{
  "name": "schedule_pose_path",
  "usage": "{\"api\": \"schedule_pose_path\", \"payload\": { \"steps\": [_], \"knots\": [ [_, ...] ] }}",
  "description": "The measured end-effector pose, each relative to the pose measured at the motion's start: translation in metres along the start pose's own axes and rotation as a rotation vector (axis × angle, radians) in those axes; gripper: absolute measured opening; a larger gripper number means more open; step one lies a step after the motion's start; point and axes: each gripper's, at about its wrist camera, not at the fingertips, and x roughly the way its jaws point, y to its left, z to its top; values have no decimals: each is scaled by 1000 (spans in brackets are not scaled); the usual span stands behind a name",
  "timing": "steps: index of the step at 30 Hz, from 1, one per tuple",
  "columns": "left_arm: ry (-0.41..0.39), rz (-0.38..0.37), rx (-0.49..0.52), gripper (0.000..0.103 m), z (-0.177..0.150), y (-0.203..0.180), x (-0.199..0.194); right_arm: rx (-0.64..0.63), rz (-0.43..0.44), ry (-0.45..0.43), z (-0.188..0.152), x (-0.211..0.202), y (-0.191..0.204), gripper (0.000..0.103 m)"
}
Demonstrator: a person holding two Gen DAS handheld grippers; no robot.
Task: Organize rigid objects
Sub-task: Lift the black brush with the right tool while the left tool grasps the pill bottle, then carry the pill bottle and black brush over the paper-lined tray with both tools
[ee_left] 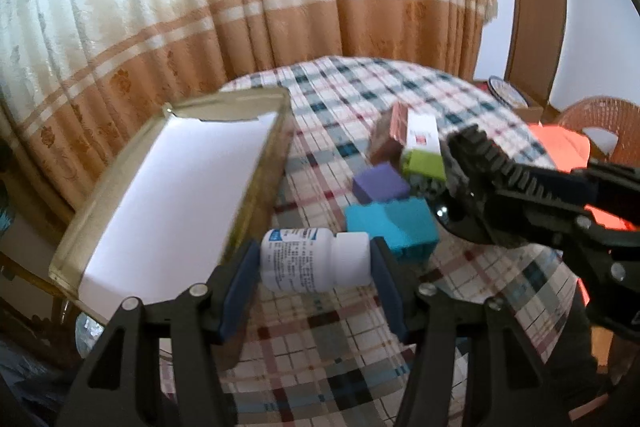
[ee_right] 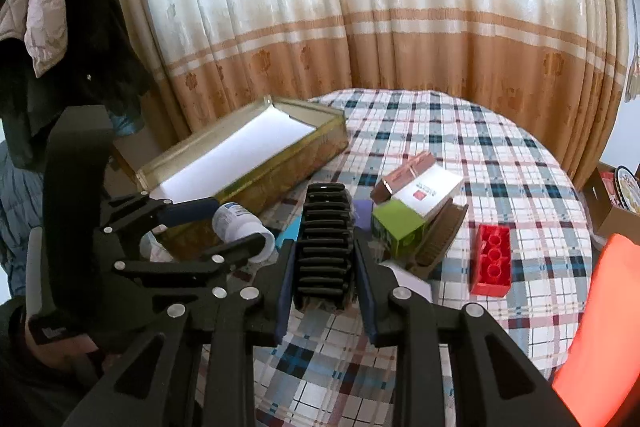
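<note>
My left gripper [ee_left: 314,259] is shut on a white pill bottle [ee_left: 316,259] lying sideways between its pads, just right of the gold tin box [ee_left: 256,163] with a white lining. My right gripper [ee_right: 324,259] is shut on a black ribbed object [ee_right: 326,247] and holds it above the checked cloth; it shows at the right of the left wrist view [ee_left: 492,163]. A purple block [ee_left: 380,183], a teal block [ee_left: 392,227], a green-and-white carton [ee_right: 416,211] and a brown box [ee_right: 404,171] lie in a pile. A red brick [ee_right: 492,255] lies to the right.
The round table has a plaid cloth [ee_right: 460,147]. A striped curtain [ee_right: 360,27] hangs behind. A brown brush [ee_right: 436,239] leans by the carton. An orange chair [ee_left: 600,123] stands at the right, clothes [ee_right: 72,27] hang at the left.
</note>
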Motion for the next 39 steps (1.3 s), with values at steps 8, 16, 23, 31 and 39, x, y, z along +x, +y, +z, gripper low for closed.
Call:
{"api": "schedule_pose_path", "payload": {
  "steps": [8,16,23,31,39],
  "knots": [
    [-64,13,-58,57,17,21,-23,15,11,-20,14,-2,-5,31],
    [-72,17,-92,57,21,35,-22,10,13,-19,21,1,-4,31],
    [-78,28,-124,57,24,48,-23,4,43,0,30,10,-2,31],
    [-54,65,-182,57,25,71,-16,-42,73,20,45,28,14,31],
    [-30,83,-224,57,24,89,-8,-69,96,45,57,48,30,31]
  ]
}}
